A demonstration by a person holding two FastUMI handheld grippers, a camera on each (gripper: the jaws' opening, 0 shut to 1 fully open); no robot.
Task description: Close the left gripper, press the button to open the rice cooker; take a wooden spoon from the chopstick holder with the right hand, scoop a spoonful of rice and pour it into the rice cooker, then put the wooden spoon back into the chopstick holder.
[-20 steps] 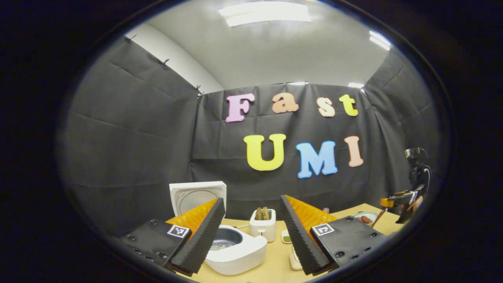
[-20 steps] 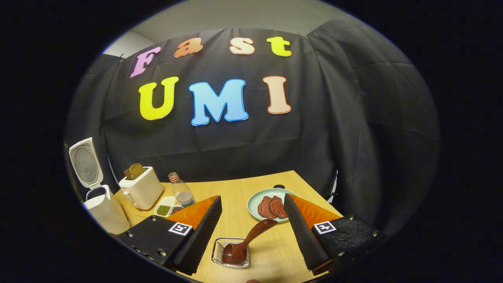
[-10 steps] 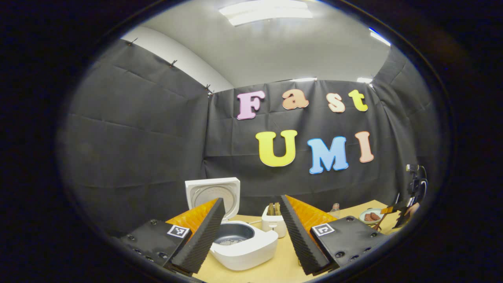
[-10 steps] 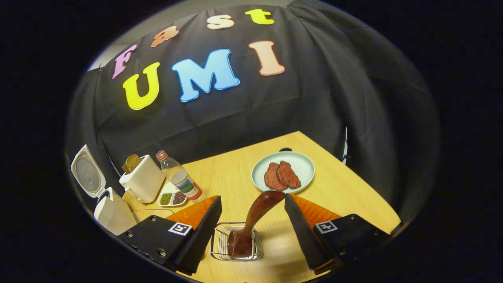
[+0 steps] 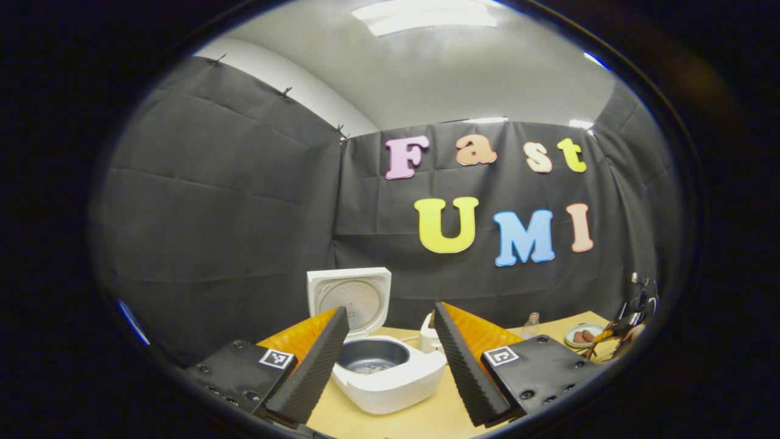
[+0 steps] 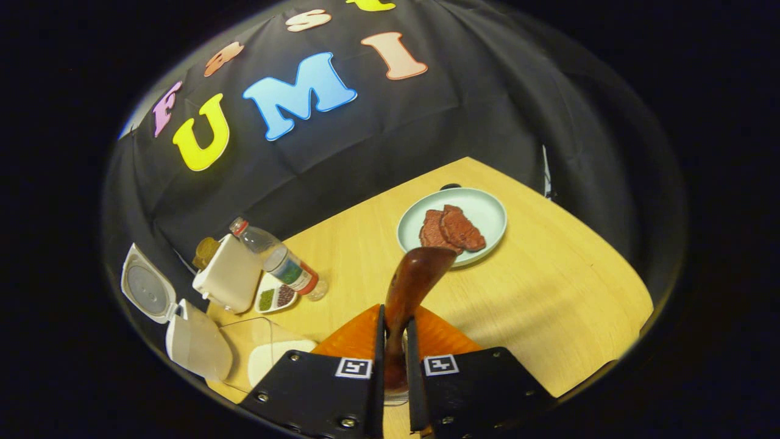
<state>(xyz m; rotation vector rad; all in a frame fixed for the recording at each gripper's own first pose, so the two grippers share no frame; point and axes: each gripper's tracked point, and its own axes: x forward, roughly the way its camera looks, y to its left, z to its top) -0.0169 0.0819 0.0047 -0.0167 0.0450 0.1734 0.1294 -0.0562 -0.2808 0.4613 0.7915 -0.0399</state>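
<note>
The right gripper (image 6: 394,341) has its two fingers pressed together on the handle of the wooden spoon (image 6: 414,286). The handle stands up between them and ends in front of the plate (image 6: 490,213). The bowl of the spoon goes down between the fingers, where a little wire of the chopstick holder (image 6: 396,399) is visible; I cannot tell if the bowl is in the holder or already above it.

The spoon looks stiff, light and polished, so I judge it can slip or turn in the grip. The hold is low on the handle, near the bowl, which seems good for keeping the bowl level when it carries rice.

The left gripper (image 5: 390,356) is held with its fingers wide apart, above the table (image 5: 426,417), and it holds nothing. Between its fingers the rice cooker (image 5: 390,378) is seen, its lid (image 5: 350,299) standing open and the dark inner pot bare. The cooker is well apart from the spoon, at the other side of the toaster (image 6: 228,274) and the bottle (image 6: 283,265).
</note>
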